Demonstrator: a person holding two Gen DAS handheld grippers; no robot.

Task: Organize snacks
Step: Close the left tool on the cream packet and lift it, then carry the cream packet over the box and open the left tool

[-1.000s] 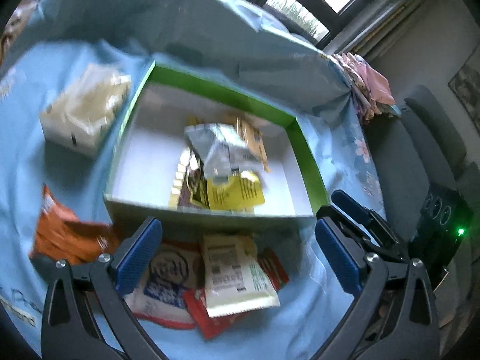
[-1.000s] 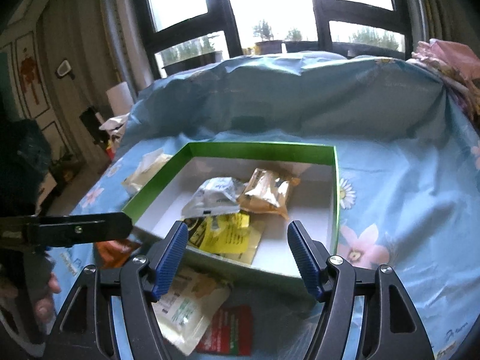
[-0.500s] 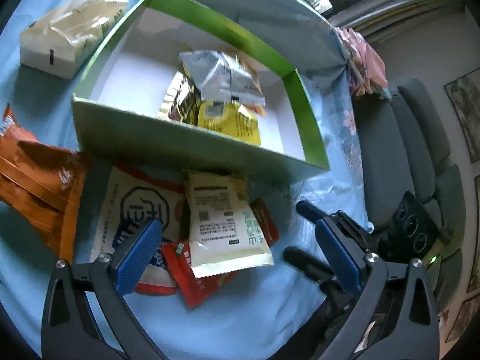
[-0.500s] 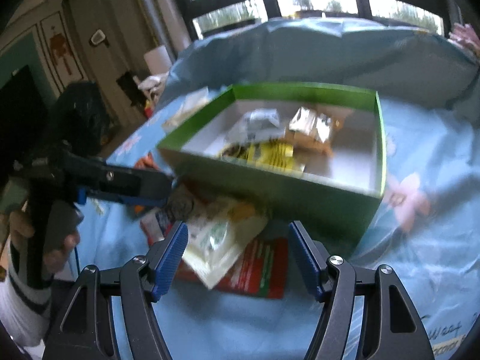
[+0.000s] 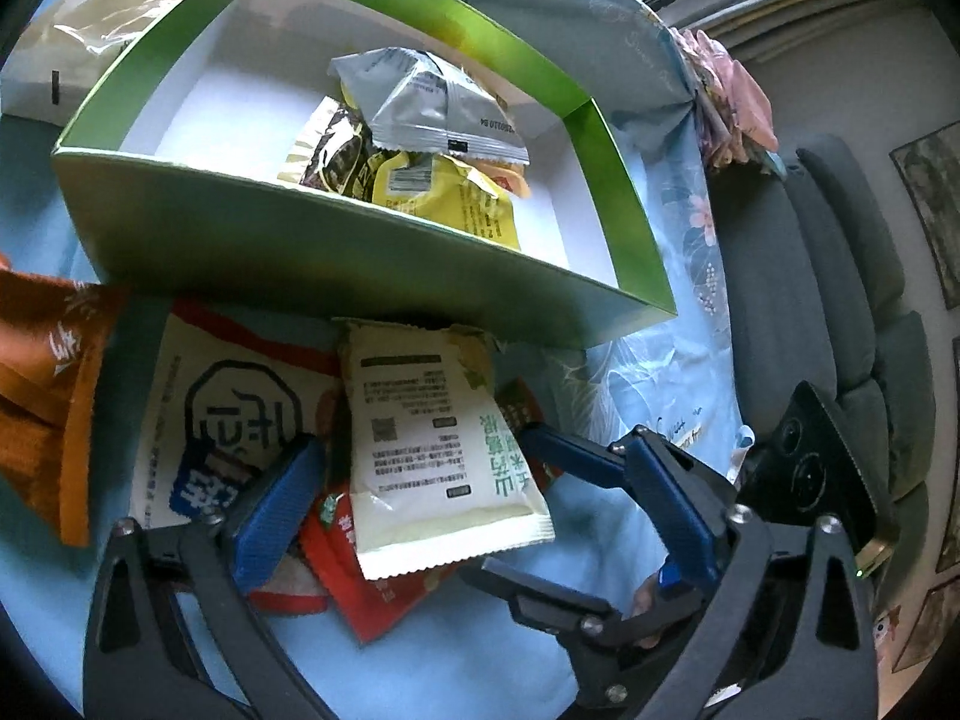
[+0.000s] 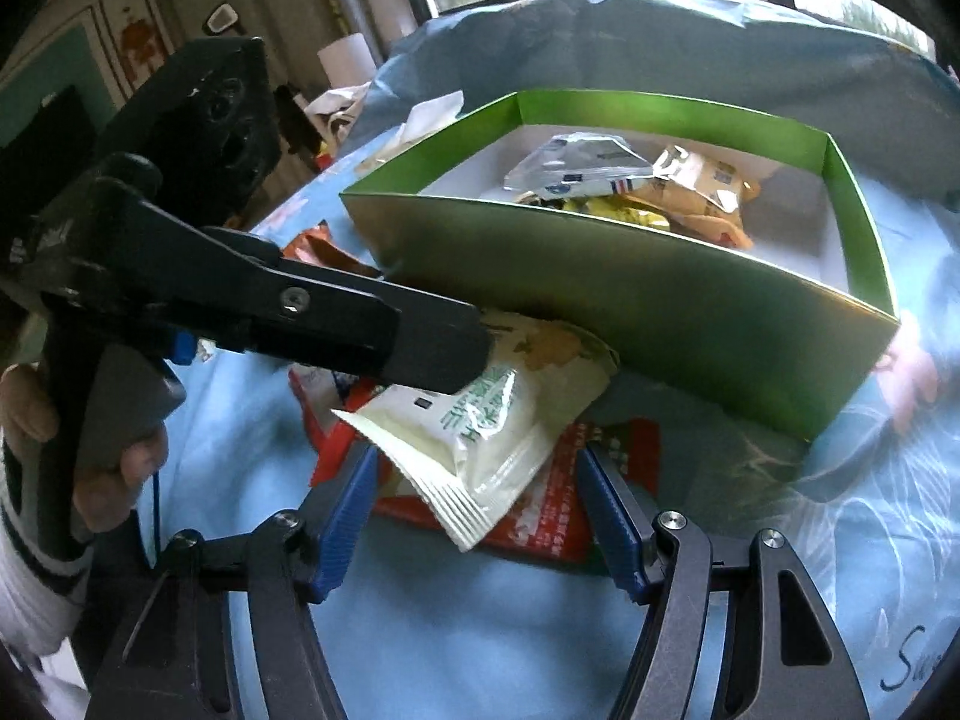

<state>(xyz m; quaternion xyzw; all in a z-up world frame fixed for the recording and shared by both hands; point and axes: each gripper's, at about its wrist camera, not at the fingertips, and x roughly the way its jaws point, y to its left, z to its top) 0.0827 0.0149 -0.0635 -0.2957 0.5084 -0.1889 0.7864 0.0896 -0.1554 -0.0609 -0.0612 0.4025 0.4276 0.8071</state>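
— Both grippers have dropped toward the snacks in front of the green box point(image 5: 336, 252) since a second ago.

— Fingers?

— Left gripper point(image 5: 474, 504) is closing, wide apart, straddling the white packet point(image 5: 432, 450); pads not pressing it. Right gripper point(image 6: 480, 510) stands partly open around that packet's corner, holding nothing.

— Packet's place?

— Just before the box's near wall, atop a red packet point(image 6: 552, 516).

Glossy plastic packet point(image 5: 432, 438) (cardboard box point(image 5: 336, 264)).
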